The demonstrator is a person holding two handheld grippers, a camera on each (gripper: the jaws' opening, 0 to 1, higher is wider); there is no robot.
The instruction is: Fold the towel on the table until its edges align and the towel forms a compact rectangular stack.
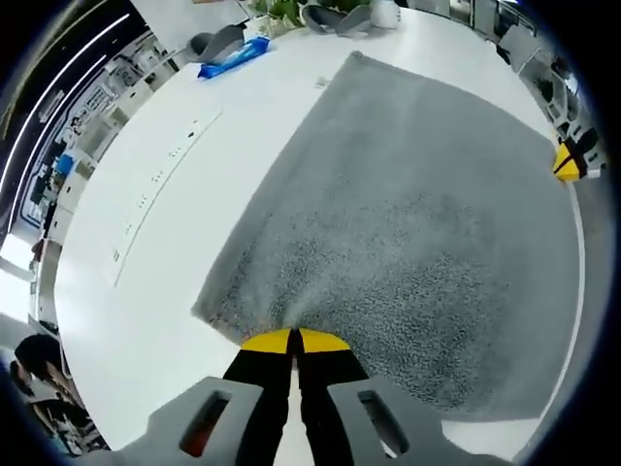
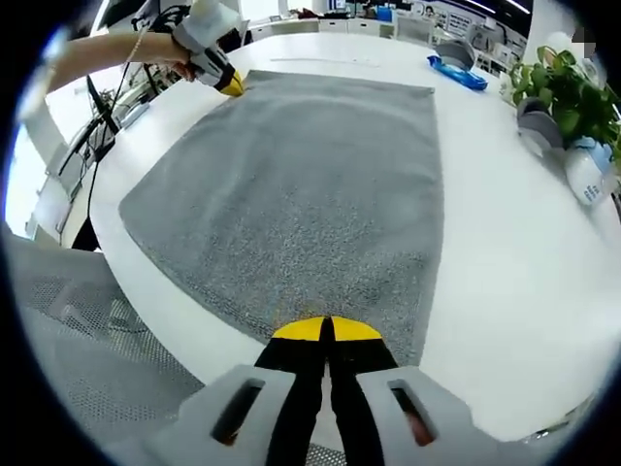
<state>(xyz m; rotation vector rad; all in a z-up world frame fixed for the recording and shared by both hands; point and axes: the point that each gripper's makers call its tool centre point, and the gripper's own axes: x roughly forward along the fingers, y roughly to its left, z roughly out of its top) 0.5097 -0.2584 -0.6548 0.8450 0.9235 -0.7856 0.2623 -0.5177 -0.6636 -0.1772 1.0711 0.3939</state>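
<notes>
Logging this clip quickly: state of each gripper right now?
Left gripper: shut on the towel edge.
Right gripper: shut on the towel edge.

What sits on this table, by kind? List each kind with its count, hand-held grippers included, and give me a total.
Grey towel: 1
Blue packet: 1
Grey curved objects: 2
Green plant: 1
White container: 1
Yellow-tipped tools: 2, the left hand-held gripper and the right hand-held gripper
Total: 8

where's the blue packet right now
In the left gripper view the blue packet lies on the white table, beyond the grey towel's far left corner.
</notes>
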